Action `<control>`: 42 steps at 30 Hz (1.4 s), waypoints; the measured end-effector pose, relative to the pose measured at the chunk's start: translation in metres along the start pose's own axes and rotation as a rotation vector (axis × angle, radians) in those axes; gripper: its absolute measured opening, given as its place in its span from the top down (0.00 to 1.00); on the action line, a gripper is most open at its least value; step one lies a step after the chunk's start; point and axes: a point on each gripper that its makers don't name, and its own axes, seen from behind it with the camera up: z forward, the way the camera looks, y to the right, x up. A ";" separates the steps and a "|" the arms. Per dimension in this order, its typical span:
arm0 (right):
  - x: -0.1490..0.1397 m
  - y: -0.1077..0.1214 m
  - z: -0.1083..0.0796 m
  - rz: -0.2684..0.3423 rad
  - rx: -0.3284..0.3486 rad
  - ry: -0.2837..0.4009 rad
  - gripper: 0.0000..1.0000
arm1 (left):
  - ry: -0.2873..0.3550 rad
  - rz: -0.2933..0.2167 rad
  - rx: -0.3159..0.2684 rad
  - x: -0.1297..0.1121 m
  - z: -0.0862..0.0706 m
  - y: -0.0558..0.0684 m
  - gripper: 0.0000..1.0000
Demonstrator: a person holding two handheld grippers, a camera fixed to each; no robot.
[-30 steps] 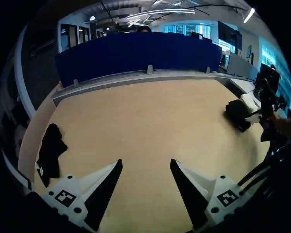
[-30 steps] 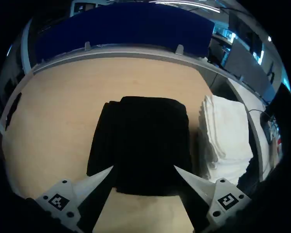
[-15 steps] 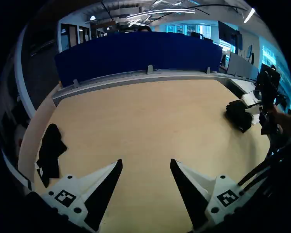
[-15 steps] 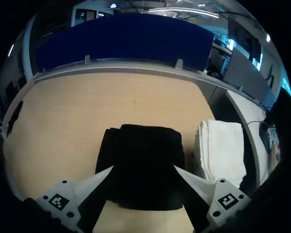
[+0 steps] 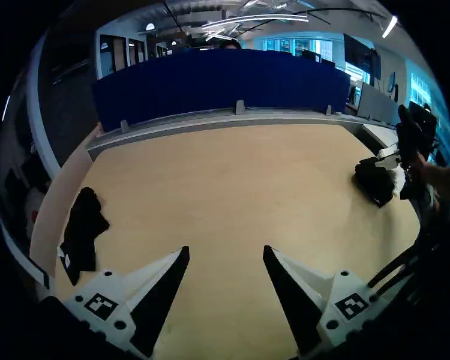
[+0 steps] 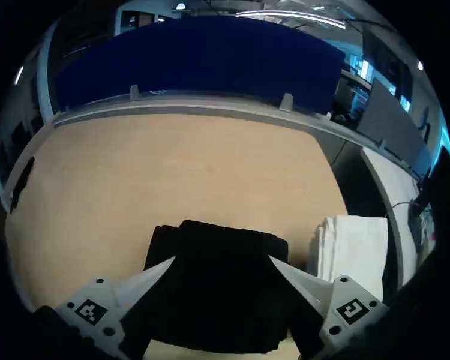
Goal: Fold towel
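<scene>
Your right gripper (image 6: 222, 264) hangs over the folded towel (image 6: 219, 300), which lies btwn its fingers on the table (image 6: 165, 174). Towel stack (image 6: 352, 255) is just right of it, by the table edge. Divider panel (image 6: 195, 60) runs across behind. Ahead of your left gripper (image 5: 225, 255): crumpled cloth (image 5: 81, 231) far left at the table edge, folded towel far right.

The left gripper view looks low across the wooden table (image 5: 237, 180) toward the blue divider (image 5: 225, 78), the right gripper view faces that divider from close above the folded black towel (image 6: 225, 282), seen far right in the left one.
</scene>
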 end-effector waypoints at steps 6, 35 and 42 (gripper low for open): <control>-0.003 0.001 0.016 -0.004 0.004 -0.035 0.00 | -0.005 -0.005 0.015 -0.003 -0.002 -0.005 0.09; 0.030 -0.032 -0.076 0.067 -0.048 0.229 0.00 | 0.037 -0.003 -0.003 0.002 -0.010 -0.014 0.09; 0.072 -0.049 -0.133 0.077 -0.084 0.507 0.00 | 0.058 0.004 -0.016 0.006 -0.015 -0.013 0.09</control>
